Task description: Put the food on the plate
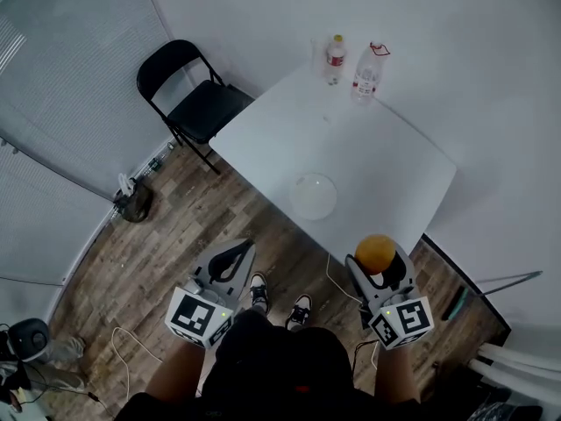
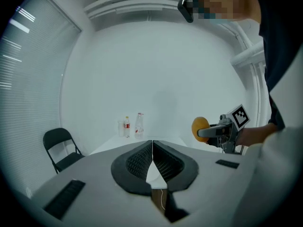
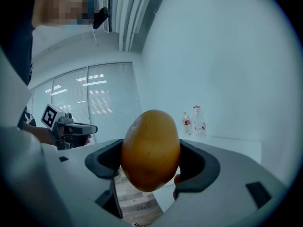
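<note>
The left tool (image 2: 152, 155) is closed: its two dark jaws are pressed together and hold nothing. It hangs over the wooden floor (image 1: 166, 235), near the person's shoes (image 1: 257, 292). The right tool (image 3: 150, 167) grips an orange-yellow oval fruit (image 3: 151, 148) by its sides. The fruit is in the air at the near edge of the white tabletop (image 1: 386, 160). Each tool carries a cube (image 1: 200, 316) with black-and-white square markers.

Farther in, a white round plate (image 1: 314, 196) lies close to the near-left edge of the tabletop, apart from the fruit. Beyond the plate there is a wide stretch of tabletop. At the far corner, two clear bottles (image 1: 365, 75) stand side by side. They have red labels, but the print is too small to read. A black folding chair (image 1: 197, 99) stands on the floor beside the far-left edge of the tabletop.
</note>
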